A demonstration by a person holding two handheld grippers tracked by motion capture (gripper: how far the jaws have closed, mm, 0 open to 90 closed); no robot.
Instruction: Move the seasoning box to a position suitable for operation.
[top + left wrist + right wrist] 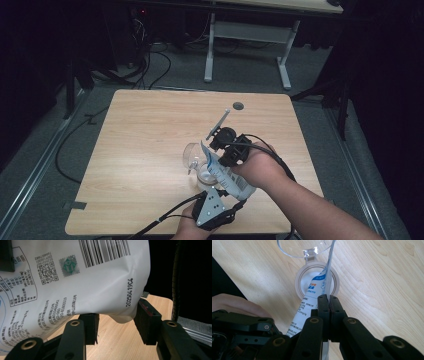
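The white printed plastic pouch [315, 293] hides most of the round clear jar [317, 283] below it. Its barcode is cut off; "2025041904" is legible. The right hand-held gripper [328, 298] pinches the pouch's edge; the left hand-held gripper [116, 322] gapes under it.

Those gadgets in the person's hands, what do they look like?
Each is a black handheld tool with two jointed black jaws, brass-coloured pivot pins and a trailing black cable. The left gripper carries a grey three-cornered plate dotted with white. The right gripper is bulkier. Forearms are bare, no sleeves.

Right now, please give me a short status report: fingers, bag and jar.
Right gripper shut on bag edge. Left gripper open under bag bottom, pads not pressing. Bag tilted, mouth over open jar; lid hinged back. Nothing in the way.
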